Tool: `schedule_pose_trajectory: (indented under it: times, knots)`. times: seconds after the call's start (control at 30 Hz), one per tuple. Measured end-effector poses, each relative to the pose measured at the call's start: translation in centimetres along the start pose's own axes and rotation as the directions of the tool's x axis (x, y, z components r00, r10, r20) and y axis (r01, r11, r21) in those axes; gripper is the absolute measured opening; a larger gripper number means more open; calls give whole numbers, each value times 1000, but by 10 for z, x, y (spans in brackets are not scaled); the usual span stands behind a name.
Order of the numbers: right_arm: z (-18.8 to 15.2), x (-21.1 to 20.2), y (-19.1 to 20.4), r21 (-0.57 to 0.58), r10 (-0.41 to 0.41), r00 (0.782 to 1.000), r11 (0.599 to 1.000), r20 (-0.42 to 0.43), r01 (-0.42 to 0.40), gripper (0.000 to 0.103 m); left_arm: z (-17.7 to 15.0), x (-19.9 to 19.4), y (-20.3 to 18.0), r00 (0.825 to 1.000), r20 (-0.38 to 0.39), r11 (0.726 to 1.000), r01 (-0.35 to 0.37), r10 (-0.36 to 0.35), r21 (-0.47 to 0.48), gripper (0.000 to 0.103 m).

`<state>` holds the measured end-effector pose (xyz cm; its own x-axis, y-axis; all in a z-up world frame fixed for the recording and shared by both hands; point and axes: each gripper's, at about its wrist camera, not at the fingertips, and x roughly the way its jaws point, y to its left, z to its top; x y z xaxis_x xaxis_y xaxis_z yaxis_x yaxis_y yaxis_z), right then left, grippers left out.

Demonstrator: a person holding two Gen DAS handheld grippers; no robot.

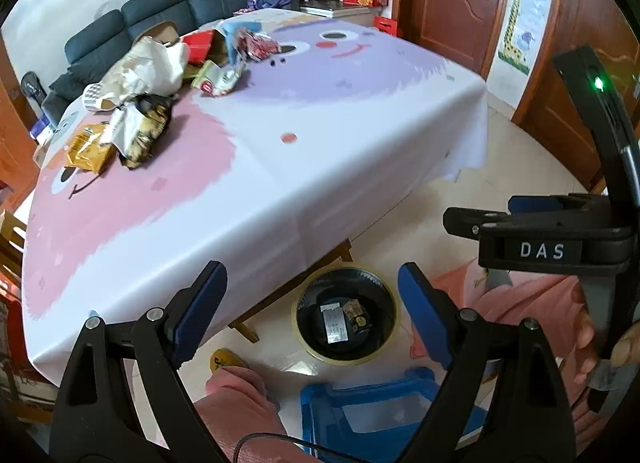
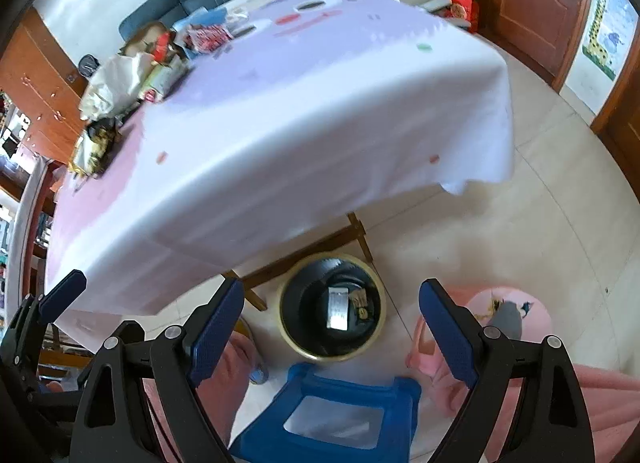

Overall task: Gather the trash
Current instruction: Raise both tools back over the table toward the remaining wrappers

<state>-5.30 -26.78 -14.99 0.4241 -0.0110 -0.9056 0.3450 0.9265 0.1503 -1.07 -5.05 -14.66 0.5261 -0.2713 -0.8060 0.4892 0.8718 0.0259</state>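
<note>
Both my left tongs point(image 1: 312, 311) and right tongs point(image 2: 332, 327) stood wide open, empty, above the round black yellow-rimmed bin point(image 2: 289, 337). Crumpled wrappers point(image 1: 140, 103) lay heaped on the pastel tablecloth point(image 1: 320, 135).

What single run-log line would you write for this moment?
left tongs: open, empty | right tongs: open, empty | bin: on floor, two wrappers inside | trash pile: on table's far left

Black grippers, blue fingers point(image 1: 200, 303), pink trousers point(image 1: 240, 411).
</note>
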Motion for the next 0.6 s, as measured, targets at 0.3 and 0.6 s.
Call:
schedule_pose_trajectory:
  times: [0.3,0.6]
  knots:
    - [36,-37,40,-71,56,996,996,75,-51,91,27,-28,26,999,40,999,-14,16,-51,86]
    - [84,-38,98,-202,128,985,974,115,-103,91,57,-35,83,998,49,986,-35,43,-165,86]
